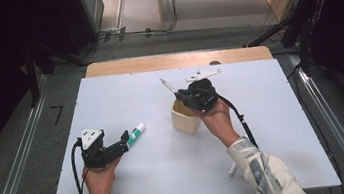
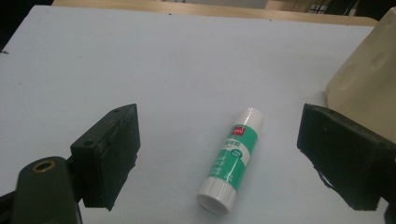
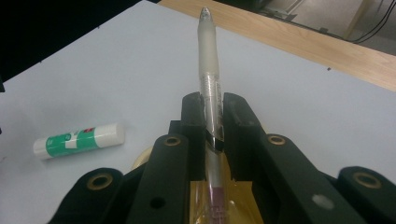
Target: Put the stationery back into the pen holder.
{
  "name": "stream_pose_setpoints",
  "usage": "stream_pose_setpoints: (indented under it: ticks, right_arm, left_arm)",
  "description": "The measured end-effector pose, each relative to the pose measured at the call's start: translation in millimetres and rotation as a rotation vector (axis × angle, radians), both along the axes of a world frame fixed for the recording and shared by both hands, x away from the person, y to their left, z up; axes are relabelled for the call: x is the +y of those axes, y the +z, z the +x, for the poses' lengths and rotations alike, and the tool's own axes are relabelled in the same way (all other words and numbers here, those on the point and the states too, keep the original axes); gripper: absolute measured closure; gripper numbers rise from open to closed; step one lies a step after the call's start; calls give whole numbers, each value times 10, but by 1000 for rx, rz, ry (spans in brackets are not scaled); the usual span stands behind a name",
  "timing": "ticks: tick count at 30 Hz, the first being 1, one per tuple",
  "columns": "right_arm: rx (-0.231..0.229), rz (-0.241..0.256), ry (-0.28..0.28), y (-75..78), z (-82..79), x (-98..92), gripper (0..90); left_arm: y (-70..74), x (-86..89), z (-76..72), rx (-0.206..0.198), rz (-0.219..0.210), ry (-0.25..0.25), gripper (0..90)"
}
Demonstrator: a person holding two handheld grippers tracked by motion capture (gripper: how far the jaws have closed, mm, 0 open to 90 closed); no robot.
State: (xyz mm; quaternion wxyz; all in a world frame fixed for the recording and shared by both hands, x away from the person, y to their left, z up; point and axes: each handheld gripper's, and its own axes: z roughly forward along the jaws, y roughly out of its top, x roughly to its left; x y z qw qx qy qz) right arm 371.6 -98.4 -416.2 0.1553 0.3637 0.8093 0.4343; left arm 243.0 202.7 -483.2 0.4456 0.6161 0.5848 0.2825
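Note:
A green and white glue stick (image 2: 232,159) lies flat on the white table, also the glue stick (image 1: 136,132) in the high view and the glue stick (image 3: 78,139) in the right gripper view. My left gripper (image 2: 219,158) is open, its jaws on either side of the stick without touching it; the left gripper (image 1: 124,139) points right. My right gripper (image 3: 212,107) is shut on a clear pen (image 3: 208,65), which points up and away over a beige cup (image 1: 184,117). The right gripper (image 1: 182,95) hangs above the cup's far rim, and the pen's lower end is inside the cup.
A white pen-like object (image 1: 203,75) lies near the table's far edge. Another small white item (image 1: 231,169) peeks out beside the right sleeve. The wooden table edge (image 1: 175,60) runs along the back. The cup's side (image 2: 364,79) stands close to the left gripper's right jaw.

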Motion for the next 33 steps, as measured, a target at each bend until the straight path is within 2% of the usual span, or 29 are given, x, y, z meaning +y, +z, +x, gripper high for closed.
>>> stream_pose_setpoints:
  ticks: [12,33]
  right_arm:
    - [-17,-20,-12,-46,-24,2,775]
    - [43,-44,5,-98,-25,-53,766]
  left_arm:
    - [1,0,-1,0,3,-4,142]
    - [-1,-6,-1,2,7,-2,142]
